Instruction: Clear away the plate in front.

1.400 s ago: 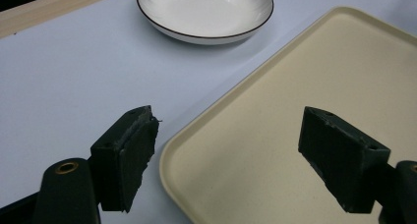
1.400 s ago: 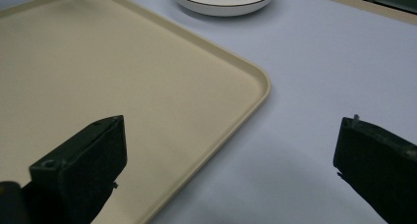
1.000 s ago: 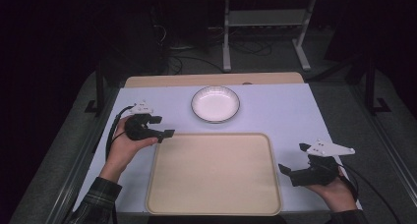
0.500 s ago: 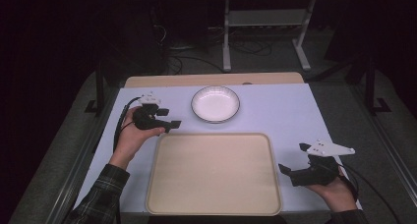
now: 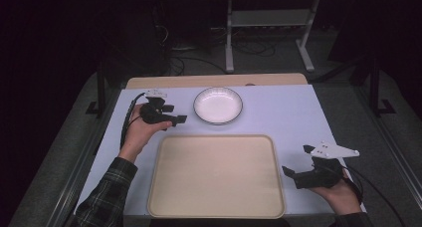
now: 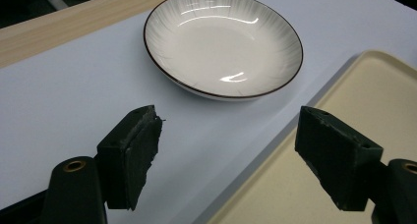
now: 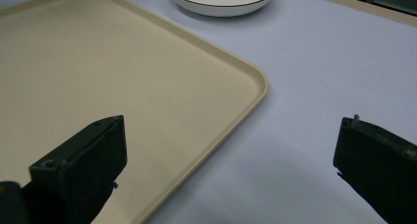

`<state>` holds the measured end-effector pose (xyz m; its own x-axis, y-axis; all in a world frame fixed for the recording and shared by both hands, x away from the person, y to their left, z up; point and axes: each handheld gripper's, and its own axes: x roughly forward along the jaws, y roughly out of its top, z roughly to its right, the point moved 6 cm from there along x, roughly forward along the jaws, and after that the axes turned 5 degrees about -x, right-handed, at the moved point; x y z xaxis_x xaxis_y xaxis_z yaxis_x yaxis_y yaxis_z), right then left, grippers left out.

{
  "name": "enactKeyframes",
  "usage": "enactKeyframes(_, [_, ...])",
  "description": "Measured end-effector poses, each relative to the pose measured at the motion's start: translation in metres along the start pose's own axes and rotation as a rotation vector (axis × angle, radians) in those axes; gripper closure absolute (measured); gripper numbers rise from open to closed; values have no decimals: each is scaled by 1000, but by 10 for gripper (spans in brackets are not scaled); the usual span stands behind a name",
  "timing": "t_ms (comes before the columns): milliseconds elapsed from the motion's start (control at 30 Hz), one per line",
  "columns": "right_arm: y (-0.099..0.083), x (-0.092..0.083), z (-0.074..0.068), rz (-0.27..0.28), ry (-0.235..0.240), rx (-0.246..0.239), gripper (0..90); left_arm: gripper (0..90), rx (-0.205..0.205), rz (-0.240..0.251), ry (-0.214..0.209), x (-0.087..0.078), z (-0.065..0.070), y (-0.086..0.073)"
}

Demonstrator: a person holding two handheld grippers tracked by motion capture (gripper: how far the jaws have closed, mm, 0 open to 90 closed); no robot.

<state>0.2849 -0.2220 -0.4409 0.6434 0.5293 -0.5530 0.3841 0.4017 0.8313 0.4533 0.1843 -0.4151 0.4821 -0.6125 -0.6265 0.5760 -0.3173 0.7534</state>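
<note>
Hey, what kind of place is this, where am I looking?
Probably a lab or recording workspace, not a kitchen: a table with a white cover, hand-held cabled grippers, and cables beside a metal stand on the dark carpeted floor behind.

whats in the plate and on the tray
Nothing in either. The plate shows a bare white inside, and the tray shows a bare beige surface. What lies under them is covered.

No lettering, label, brand mark or number is legible anywhere, neither on the white plate (image 6: pixel 223 42) ahead of the jaws nor on the beige tray (image 7: pixel 113 81) beside them.
</note>
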Motion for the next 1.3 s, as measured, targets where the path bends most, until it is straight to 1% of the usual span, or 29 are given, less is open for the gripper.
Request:
enactKeyframes(100, [0, 0, 0, -2, 0, 3, 0, 259, -2, -3, 6, 5, -1, 3])
enactKeyframes(267, [0, 0, 0, 1, 0, 2, 0, 278, 9, -18, 7, 15, -4, 7])
enactKeyframes(367, [0, -1, 0, 1, 0, 2, 0, 285, 4, -23, -1, 21, -4, 11])
enactKeyframes(500, [0, -1, 1, 2, 0, 4, 0, 290, 12, -28, -1, 27, -5, 16])
enactKeyframes(633, [-1, -1, 1, 2, 1, 5, 0, 298, 11, -34, 4, 33, -5, 20])
enactKeyframes(700, [-1, -1, 1, 1, 2, 6, 0, 308, 19, -36, 8, 36, -5, 23])
enactKeyframes(767, [-1, -1, 1, 3, 2, 4, 0, 316, 17, -29, 9, 39, -6, 26])
enactKeyframes(967, [-1, -2, 0, 4, 3, 6, 0, 327, 20, -42, 22, 48, -11, 33])
enactKeyframes(1033, [-1, -2, 0, 5, 4, 6, 0, 327, 13, -38, 27, 51, -13, 35])
enactKeyframes(1300, [-1, -2, 0, 6, 5, 7, 0, 323, -8, -55, 41, 67, -19, 39])
